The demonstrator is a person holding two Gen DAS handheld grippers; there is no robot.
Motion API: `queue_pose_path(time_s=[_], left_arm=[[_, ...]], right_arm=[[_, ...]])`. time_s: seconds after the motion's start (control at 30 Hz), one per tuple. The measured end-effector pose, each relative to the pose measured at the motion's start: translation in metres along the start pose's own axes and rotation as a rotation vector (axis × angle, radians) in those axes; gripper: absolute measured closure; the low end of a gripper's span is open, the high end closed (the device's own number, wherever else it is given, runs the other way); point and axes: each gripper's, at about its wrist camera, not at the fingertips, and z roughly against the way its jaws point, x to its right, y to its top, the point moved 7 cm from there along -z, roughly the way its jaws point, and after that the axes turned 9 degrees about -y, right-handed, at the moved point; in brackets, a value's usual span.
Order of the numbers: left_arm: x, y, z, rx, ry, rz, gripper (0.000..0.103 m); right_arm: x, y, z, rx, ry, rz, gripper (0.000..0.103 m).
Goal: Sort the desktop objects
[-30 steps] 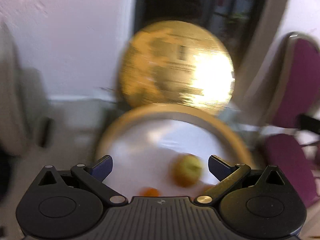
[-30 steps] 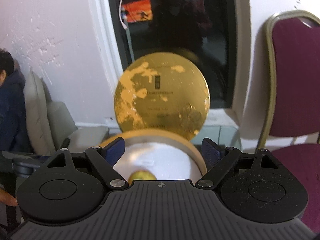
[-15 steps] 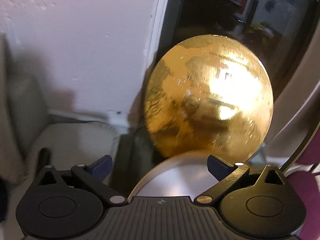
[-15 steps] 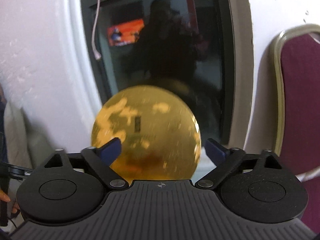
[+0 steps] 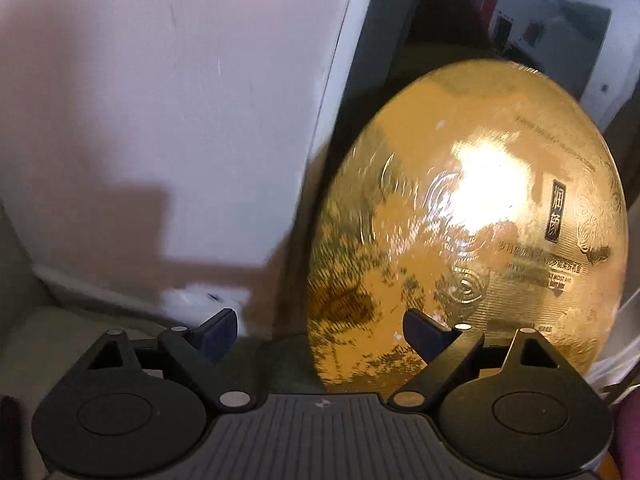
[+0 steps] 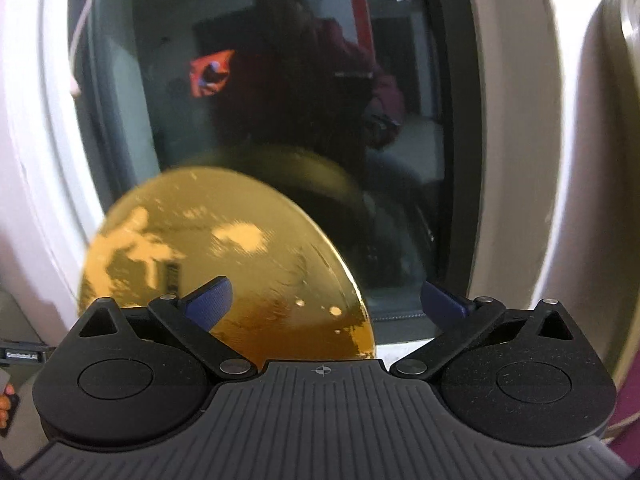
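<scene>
1. A round, shiny gold metal lid [image 5: 472,232] with embossed swirls and a small black label of printed characters is standing on edge, leaning back toward a dark window pane [image 6: 280,92] behind it.
2. In the left wrist view the gold lid is filling the right half of the picture, with a bright glare on its face; a white plastered wall [image 5: 160,112] is taking up the left half.
3. The left gripper [image 5: 320,330] is holding its two blue-padded fingers [image 5: 218,332] wide apart. The lid's left edge is showing in the gap between them, but whether it is actually between the fingers or further back cannot be told; neither pad is visibly pressing on it.
4. In the right wrist view the same lid is sitting low and to the left, partly hidden behind the gripper's black body.
5. The right gripper [image 6: 326,300] is spreading its jaws, already standing very wide, with nothing clamped; the lid's right edge is appearing behind the gap.
6. The window is reflecting a seated person in a dark red top.
7. A chair with a pale frame [image 6: 600,160] and purple upholstery is standing at the right edge.
</scene>
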Motion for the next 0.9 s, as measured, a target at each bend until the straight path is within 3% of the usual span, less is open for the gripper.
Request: queue_pose_path(time_s=[0.17,0.4,0.6,0.9], left_arm=[[-0.007,-0.002,-0.018,0.032,-0.056,0.057,0.007],[-0.001,0.002,-0.022,0.08,-0.119,0.016,0.001],[0.014,0.008,-0.029,0.102,-0.249,0.064,0.001],[0.025,0.007,-0.029,0.12,-0.232,0.049,0.002]], right_arm=[[0.002,-0.02,-0.04,-0.037,0.025,0.018,0.0],[-0.001,-0.034,-0.069,-0.051,0.055,-0.005,0.0],[-0.009,-0.039,-0.083,-0.05,0.105,-0.052,0.0],[-0.009,-0.046,-0.093,-0.008,0.137,-0.088,0.0]])
